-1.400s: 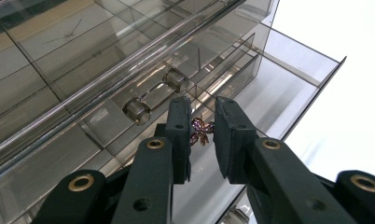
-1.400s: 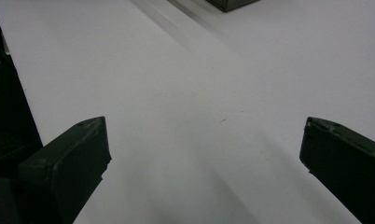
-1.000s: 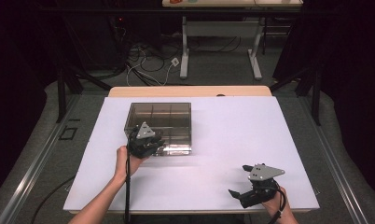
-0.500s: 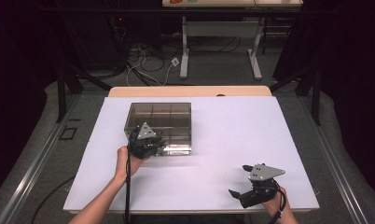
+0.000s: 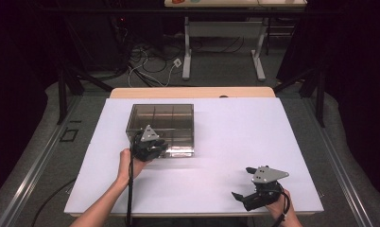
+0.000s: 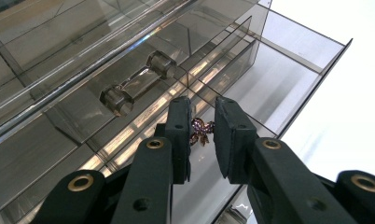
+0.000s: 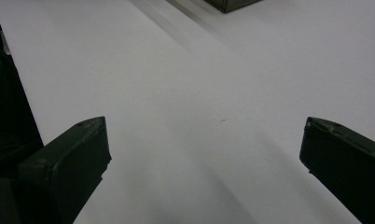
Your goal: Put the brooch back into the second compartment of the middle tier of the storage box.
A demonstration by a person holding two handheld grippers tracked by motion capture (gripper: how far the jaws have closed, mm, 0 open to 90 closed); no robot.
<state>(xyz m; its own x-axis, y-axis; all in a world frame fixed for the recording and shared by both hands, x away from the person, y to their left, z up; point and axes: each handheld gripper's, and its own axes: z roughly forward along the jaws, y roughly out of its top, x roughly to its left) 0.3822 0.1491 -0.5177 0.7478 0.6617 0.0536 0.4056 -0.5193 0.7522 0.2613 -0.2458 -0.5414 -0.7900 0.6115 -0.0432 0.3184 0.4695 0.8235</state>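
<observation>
A white table [image 5: 235, 142] carries a smoky clear drawer box [image 5: 162, 124] toward its left half, with the front drawer [image 6: 269, 88] pulled out toward the person and showing divided compartments. The left gripper [image 5: 149, 147] hangs over that open drawer, its jaws narrowed around a small purple, sparkly trinket [image 6: 199, 131]; the pads look to be pinching it, though the gap on one side makes a firm hold hard to confirm. The trinket sits above a compartment near the drawer's front. The right gripper [image 5: 254, 193] rests well apart on the near right of the table, jaws spread wide with nothing between them. This reads as the placing or lifting step at the drawer. Next comes a steady vertical move clear of the dividers, then probably shutting the drawer by its clear handle [image 6: 139, 84].
</observation>
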